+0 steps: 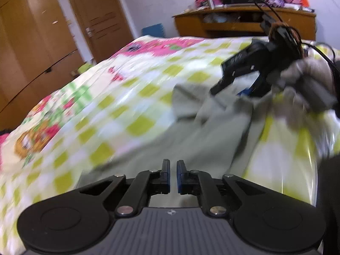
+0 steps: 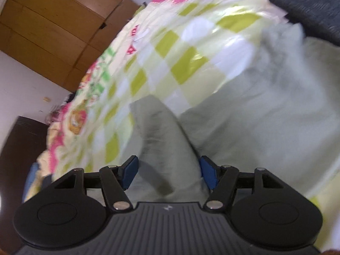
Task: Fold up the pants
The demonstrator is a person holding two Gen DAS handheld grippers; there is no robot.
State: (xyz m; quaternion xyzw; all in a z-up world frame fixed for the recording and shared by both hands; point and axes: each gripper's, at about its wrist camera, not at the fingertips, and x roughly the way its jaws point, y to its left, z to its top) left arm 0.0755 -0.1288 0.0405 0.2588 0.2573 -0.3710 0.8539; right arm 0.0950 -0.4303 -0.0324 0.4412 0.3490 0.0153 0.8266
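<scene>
- On the bed [image 1: 131,89], over its checked quilt, the grey-green pants [image 1: 201,136] lie rumpled near the nearer edge, one leg end [image 2: 148,110] reaching toward the middle.
- Left gripper [image 1: 173,176]: its jaws stand almost together with a narrow slit between them, and nothing shows in that slit; the cloth lies beyond its tips.
- Right gripper [image 2: 169,172]: its jaws stand fairly wide, astride a raised ridge of the pants; whether the pads press on the fabric cannot be told, given the blur.
- Judging by the creases, no neat fold exists yet; spreading the legs flat and folding appear to remain.
</scene>
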